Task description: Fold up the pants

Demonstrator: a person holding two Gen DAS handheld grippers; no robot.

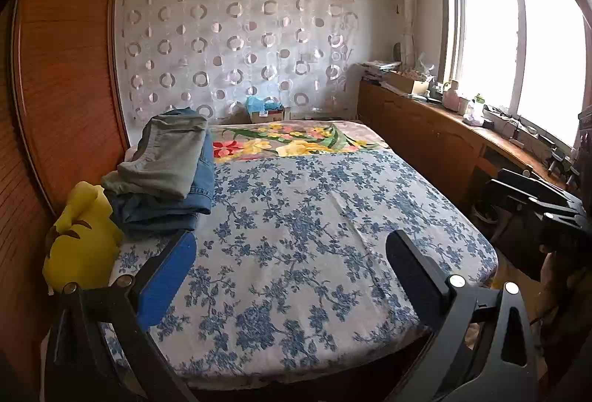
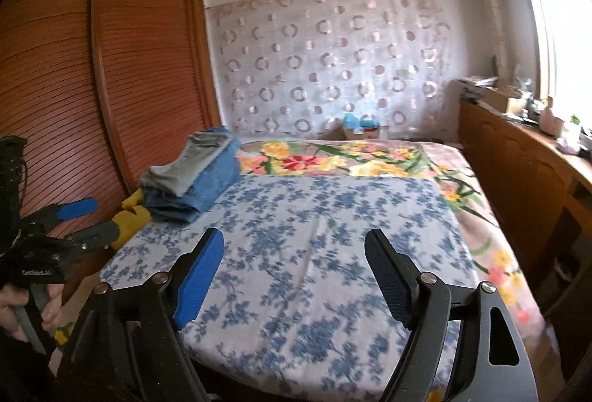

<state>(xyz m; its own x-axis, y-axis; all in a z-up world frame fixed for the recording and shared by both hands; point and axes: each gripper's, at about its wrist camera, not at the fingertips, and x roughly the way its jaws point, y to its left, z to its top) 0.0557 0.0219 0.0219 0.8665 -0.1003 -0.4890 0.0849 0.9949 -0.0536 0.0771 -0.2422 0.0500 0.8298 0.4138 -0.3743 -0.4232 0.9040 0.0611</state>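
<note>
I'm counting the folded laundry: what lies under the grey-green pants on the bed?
Under the grey-green pants lie folded blue jeans, with more blue-grey fabric bunched beneath. How many garments the pile holds is hidden. It rests on the floral bedsheet.

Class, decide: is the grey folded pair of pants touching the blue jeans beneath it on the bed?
Touching. The left wrist view shows the grey folded pants lying directly on the blue jeans, with no gap; the right wrist view agrees.

Grey-green pants [image 1: 168,154] folded, stacked atop folded blue jeans [image 1: 177,198]; pile at bed's far-left edge
</note>
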